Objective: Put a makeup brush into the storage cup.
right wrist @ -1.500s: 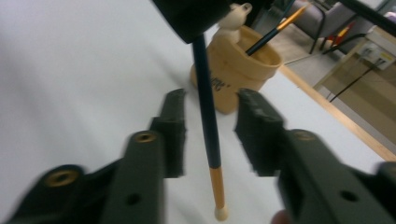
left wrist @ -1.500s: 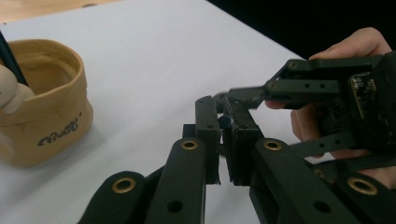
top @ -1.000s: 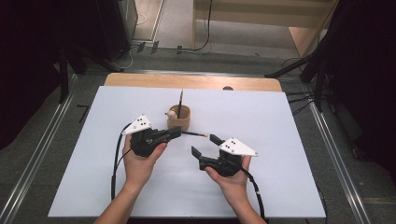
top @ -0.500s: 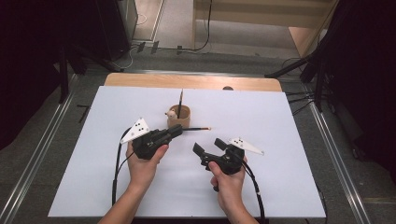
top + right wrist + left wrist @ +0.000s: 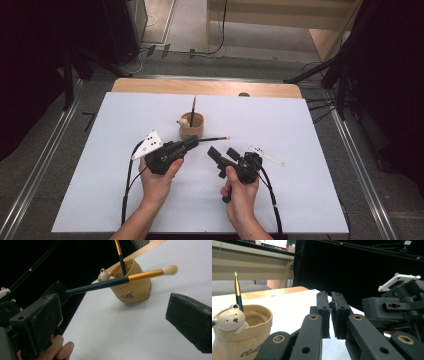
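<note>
Near the front edge of the white tabletop [image 5: 300, 200], the left tongs [image 5: 194, 143] are clamped on a dark-handled brush [image 5: 212, 138] held level, its pale tip pointing right; the right tongs [image 5: 220, 152] gape empty, having just widened. Just beyond stands a tan bear cup [image 5: 191, 126] holding another brush [image 5: 192, 107]. Farther off lie a wooden edge [image 5: 200, 87], grey floor [image 5: 190, 30] and dark curtains [image 5: 50, 40].

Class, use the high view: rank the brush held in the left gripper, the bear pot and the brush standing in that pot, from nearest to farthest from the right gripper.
1. The held brush, lying level just up and left of the right gripper, clamped by the left gripper.
2. The bear pot, beyond that brush, farther up and left.
3. The standing brush, rising from the pot's far side.
</note>
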The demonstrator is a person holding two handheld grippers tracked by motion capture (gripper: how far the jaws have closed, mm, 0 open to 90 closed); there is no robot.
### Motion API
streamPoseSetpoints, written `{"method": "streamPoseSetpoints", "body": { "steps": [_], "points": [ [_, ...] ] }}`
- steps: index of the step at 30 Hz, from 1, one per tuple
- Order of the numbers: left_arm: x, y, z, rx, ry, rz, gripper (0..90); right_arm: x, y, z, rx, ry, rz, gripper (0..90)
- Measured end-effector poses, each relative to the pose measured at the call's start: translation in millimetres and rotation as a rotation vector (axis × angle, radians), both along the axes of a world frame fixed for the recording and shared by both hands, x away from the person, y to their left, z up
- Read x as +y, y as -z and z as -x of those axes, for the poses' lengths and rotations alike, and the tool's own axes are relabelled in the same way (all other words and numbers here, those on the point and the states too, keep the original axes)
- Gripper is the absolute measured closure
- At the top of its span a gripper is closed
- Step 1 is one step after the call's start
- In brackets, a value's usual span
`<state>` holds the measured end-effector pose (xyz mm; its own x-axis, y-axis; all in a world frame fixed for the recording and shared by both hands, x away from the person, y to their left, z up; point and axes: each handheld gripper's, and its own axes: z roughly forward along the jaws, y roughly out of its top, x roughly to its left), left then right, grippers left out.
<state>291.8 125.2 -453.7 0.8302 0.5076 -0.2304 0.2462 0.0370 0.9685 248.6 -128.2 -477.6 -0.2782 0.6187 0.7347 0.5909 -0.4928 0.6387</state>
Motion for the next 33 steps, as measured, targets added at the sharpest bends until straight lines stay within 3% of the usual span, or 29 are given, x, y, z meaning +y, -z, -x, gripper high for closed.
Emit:
{"method": "streamPoseSetpoints", "body": {
  "steps": [6,11,27,31,33],
  "points": [
    [-7.2,1.5,5.0,-0.012,0.016,0.0,86.8,-5.6,5.4,-4.1,0.034,0.0,-0.082,3.7],
    [-12.7,2.6,8.4,-0.024,0.029,-0.004,86.8,-10.5,6.0,-5.8,0.049,0.013,-0.122,5.9],
    [-25.8,7.2,19.1,-0.047,0.072,-0.014,86.8,-20.4,12.0,-10.3,0.085,0.027,-0.184,14.8],
    [-30.0,8.9,21.8,-0.061,0.086,-0.025,86.8,-22.6,13.7,-11.0,0.091,0.031,-0.193,21.4],
    [-30.4,8.8,22.3,-0.069,0.087,-0.029,86.8,-24.0,15.0,-11.3,0.1,0.04,-0.197,29.1]
  ]
}}
